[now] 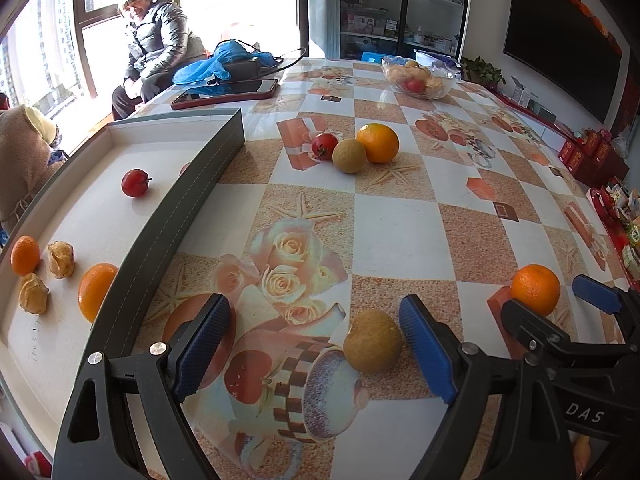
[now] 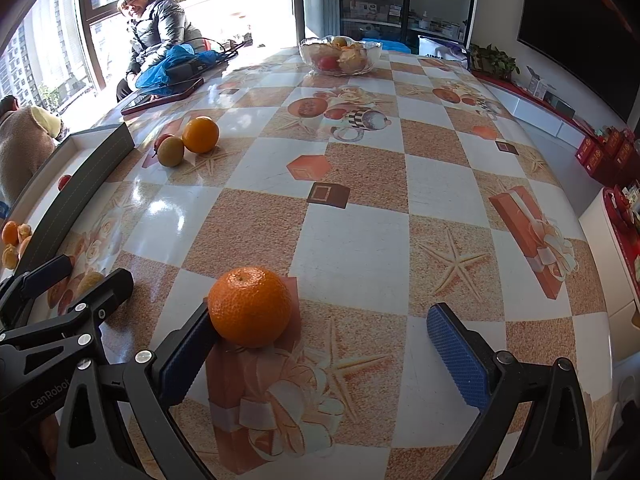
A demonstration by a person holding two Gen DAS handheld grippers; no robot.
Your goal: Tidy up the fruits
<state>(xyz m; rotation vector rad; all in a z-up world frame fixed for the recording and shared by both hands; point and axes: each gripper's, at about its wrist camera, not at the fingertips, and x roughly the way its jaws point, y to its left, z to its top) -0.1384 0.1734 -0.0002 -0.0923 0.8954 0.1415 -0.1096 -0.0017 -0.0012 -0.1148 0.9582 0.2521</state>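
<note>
Sunlit windows (image 1: 48,40) left of glass-door cabinet (image 1: 400,12); dark screen (image 1: 568,40) on white wall right of cabinet; patterned table (image 1: 400,220) in front.

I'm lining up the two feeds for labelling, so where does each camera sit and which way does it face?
Left wrist: on the left tongs, angled down at the table; brown fruit by its right pad, tray at left, right tongs intruding.
Right wrist: on the right tongs, angled down; mandarin against its left pad, left tongs at left.
Shared: mandarin, glass bowl, three-fruit cluster.
</note>
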